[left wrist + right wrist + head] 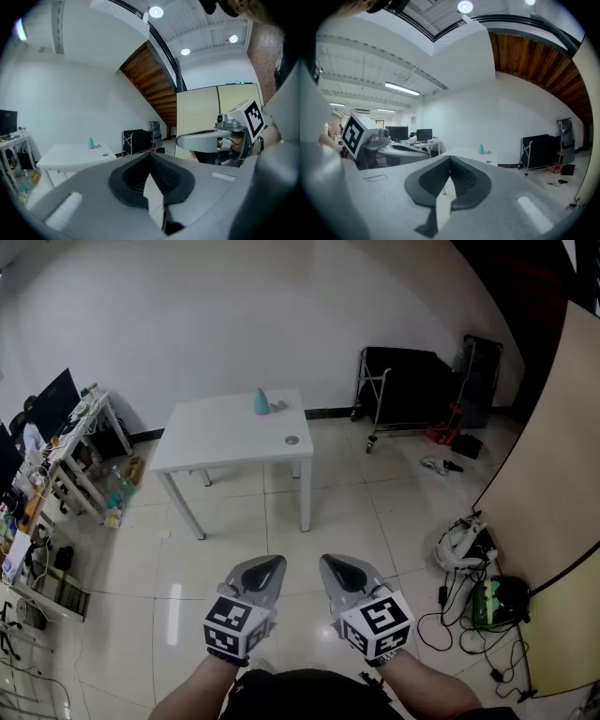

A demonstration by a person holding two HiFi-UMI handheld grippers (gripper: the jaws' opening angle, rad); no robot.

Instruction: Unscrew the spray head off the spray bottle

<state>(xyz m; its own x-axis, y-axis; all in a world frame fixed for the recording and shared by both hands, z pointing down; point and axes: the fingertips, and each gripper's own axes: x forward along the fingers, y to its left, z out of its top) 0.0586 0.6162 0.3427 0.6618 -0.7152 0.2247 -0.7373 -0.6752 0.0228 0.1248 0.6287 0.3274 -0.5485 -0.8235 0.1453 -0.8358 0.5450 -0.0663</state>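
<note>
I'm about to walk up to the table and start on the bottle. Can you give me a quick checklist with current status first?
1. Left gripper empty: ok, jaws shut on nothing.
2. Right gripper empty: ok, jaws shut on nothing.
3. Teal bottle upright on the white table: ok, near the far edge.
4. Spray head on the bottle: cannot tell, too small; a small grey thing lies beside it.
5. Bottle within reach: not ok, the table stands well ahead of both grippers.
6. Jaws ready to grasp: not ok, both need opening.
</note>
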